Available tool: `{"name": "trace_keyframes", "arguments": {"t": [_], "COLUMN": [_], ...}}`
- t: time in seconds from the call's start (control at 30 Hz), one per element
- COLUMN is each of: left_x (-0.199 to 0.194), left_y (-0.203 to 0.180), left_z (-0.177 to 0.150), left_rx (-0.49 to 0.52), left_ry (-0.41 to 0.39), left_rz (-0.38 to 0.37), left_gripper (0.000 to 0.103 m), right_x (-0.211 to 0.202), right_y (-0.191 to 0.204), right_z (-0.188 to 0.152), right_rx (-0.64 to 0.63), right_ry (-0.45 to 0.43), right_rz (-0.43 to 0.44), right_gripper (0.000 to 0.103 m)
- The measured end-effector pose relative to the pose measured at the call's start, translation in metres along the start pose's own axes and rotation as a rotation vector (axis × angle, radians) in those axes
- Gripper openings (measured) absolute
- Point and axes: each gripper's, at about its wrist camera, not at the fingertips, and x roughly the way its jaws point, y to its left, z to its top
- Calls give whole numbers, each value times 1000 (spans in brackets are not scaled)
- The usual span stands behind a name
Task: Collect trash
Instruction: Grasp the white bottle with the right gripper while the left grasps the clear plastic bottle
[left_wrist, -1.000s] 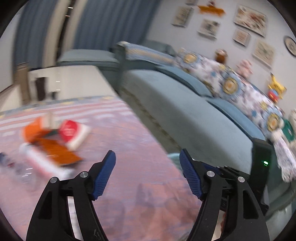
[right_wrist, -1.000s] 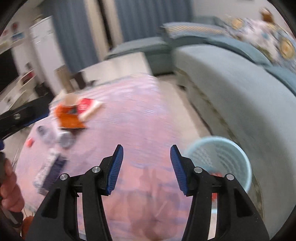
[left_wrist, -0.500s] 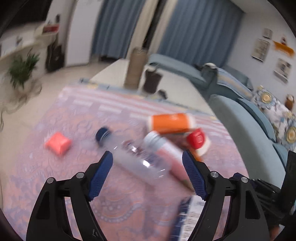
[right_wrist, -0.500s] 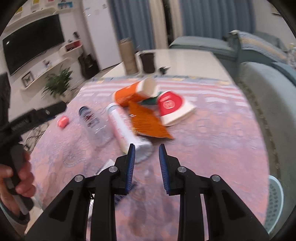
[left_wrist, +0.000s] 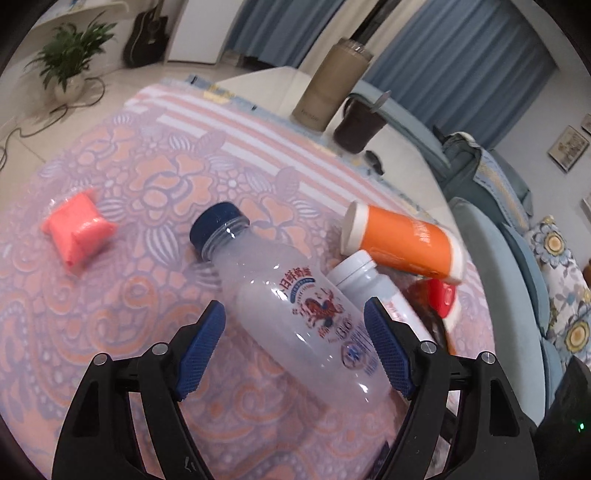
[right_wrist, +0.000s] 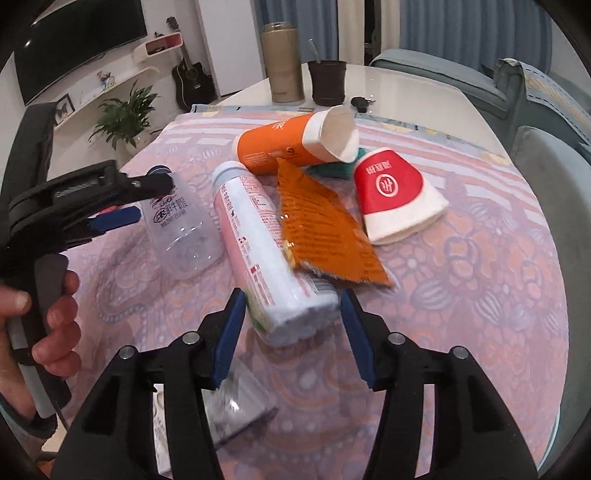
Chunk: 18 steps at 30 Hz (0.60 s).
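Note:
A clear plastic bottle (left_wrist: 295, 295) with a dark blue cap lies on the patterned tablecloth (left_wrist: 155, 177). My left gripper (left_wrist: 295, 339) is open and straddles its body without pressing on it. Beside it lies a white and pink bottle (right_wrist: 258, 240), whose base sits between the pads of my right gripper (right_wrist: 293, 325). Those jaws are opening and do not grip the bottle. An orange cup (right_wrist: 284, 144), a red and white paper cup (right_wrist: 395, 192) and an orange wrapper (right_wrist: 321, 225) lie just beyond. A pink packet (left_wrist: 77, 229) sits apart on the left.
A tan thermos (right_wrist: 282, 62), a dark cup (right_wrist: 327, 83) and keys (right_wrist: 360, 103) stand on the bare white table end. A flat shiny packet (right_wrist: 229, 406) lies under my right gripper. A person's hand (right_wrist: 51, 325) holds the left gripper (right_wrist: 147, 199). A blue sofa (right_wrist: 554, 177) runs along the right.
Both views swung from the sofa and a blue basket to the trash on the cloth and came in closer and lower. The right jaws narrowed, then widened around the white bottle's base.

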Motion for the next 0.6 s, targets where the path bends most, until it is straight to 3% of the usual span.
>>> {"name": "trace_keyframes", "arguments": {"t": [0.2, 0.37, 0.47, 0.6], "left_x": [17, 23, 25, 13], "left_y": [0, -11, -18, -25], "left_z": [-2, -2, -3, -11], "left_rx": [-48, 5, 57, 142], "left_ry": [27, 32, 39, 65], "left_rz": [-17, 42, 47, 7], "left_gripper": [82, 84, 80, 67], "right_x": [20, 29, 22, -7], "right_y": [5, 9, 11, 3], "right_z": [15, 17, 11, 1], "right_rx": [-15, -13, -6, 27], "right_ry": [29, 61, 49, 26], "right_rz": [15, 20, 9, -22], "right_gripper": [59, 56, 54, 53]}}
